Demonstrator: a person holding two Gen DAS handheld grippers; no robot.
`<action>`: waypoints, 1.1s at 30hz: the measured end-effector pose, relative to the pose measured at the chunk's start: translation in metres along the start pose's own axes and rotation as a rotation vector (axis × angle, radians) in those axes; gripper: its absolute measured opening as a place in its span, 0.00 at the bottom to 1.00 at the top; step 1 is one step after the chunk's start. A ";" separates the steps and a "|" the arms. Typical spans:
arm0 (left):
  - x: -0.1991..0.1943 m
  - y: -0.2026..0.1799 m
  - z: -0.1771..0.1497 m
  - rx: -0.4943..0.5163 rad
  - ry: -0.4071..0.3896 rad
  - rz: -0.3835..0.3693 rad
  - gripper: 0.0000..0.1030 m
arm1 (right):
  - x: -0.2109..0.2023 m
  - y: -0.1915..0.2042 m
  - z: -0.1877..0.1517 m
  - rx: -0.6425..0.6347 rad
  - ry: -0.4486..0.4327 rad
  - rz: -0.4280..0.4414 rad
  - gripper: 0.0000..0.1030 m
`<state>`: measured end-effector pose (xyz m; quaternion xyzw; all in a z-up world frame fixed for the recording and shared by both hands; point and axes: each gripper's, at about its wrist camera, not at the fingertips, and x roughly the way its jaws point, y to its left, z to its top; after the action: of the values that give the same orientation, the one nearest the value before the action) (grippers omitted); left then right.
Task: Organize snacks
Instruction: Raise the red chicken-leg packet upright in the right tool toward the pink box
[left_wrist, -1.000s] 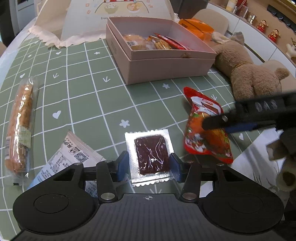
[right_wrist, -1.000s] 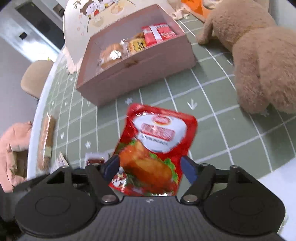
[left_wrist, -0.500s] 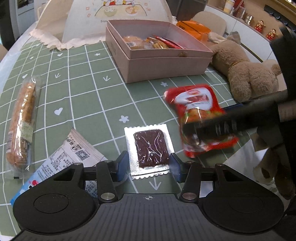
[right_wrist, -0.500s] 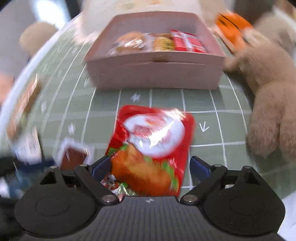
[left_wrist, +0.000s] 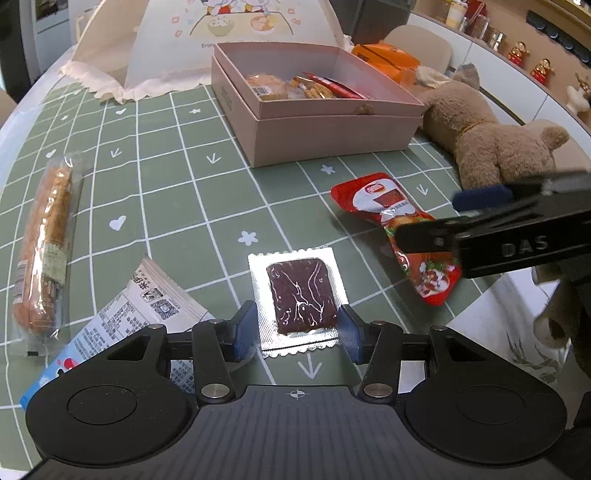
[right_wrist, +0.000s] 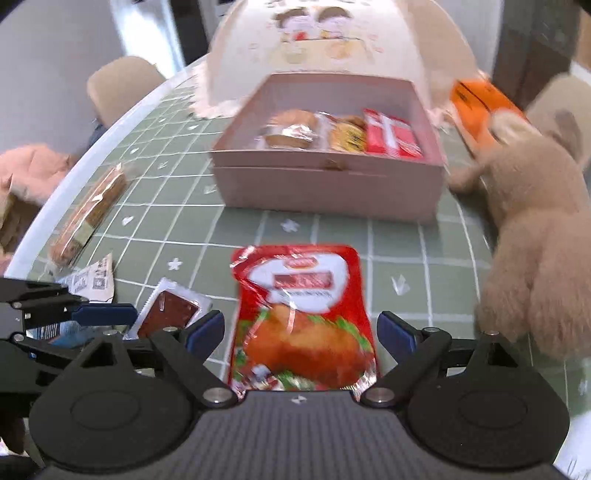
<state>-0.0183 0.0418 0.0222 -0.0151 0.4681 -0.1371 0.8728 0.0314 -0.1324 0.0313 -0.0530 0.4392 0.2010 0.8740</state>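
A red chicken snack pouch (right_wrist: 301, 317) lies between the wide-apart fingers of my right gripper (right_wrist: 301, 332); it also shows in the left wrist view (left_wrist: 397, 225), with the right gripper (left_wrist: 454, 218) over it. A silver packet with a dark brown square (left_wrist: 300, 295) lies between the open fingers of my left gripper (left_wrist: 297, 332), untouched. The pink box (left_wrist: 314, 125) holds several snacks and stands further back; it shows in the right wrist view (right_wrist: 328, 192) too.
A long bread stick in clear wrap (left_wrist: 44, 243) lies at the left. A white and blue packet (left_wrist: 122, 317) lies by my left finger. A brown plush toy (left_wrist: 491, 144) lies right of the box. An orange pack (left_wrist: 388, 59) and a printed cover (left_wrist: 236, 37) stand behind.
The right gripper swung round with the red pouch and lowered it; its fingers now stand wider apart around the pouch. The left gripper has stayed over the brown packet.
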 end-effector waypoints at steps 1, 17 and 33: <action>0.000 -0.001 0.000 0.005 -0.002 0.003 0.51 | 0.003 0.003 0.002 -0.013 0.002 -0.005 0.88; 0.000 -0.001 -0.001 -0.007 -0.013 0.009 0.51 | 0.051 -0.001 0.009 0.060 0.049 -0.117 1.00; 0.001 -0.005 0.003 0.029 0.014 0.008 0.51 | -0.007 -0.003 0.020 0.045 0.092 -0.007 0.30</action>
<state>-0.0169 0.0366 0.0236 0.0005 0.4724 -0.1405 0.8701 0.0435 -0.1321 0.0485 -0.0439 0.4832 0.1852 0.8546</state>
